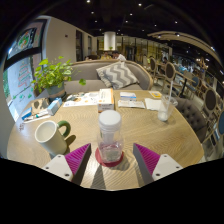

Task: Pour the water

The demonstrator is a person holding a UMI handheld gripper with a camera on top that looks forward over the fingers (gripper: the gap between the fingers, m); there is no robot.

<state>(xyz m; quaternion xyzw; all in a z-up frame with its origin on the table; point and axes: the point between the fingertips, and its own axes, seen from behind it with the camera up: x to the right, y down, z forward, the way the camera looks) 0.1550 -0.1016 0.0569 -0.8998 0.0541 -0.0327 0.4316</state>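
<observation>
Two magenta pads frame the gripper (110,160), whose fingers stand wide apart and hold nothing; a clear bottle (110,136) with a pale cap stands upright on the round wooden bench (150,135) between them and just ahead, its long axis vertical, with a gap at either side. At about ten o'clock from the bottle, near it, sits a white mug (50,135) with a green handle turned toward the bottle. Farther off at twelve o'clock lie open books and papers (112,98), and at two o'clock a small glass (164,110) stands well apart. A leafy green plant (50,74) rises at eleven o'clock, beyond the mug. Behind the bench is a sofa with a patterned cushion (116,73).
</observation>
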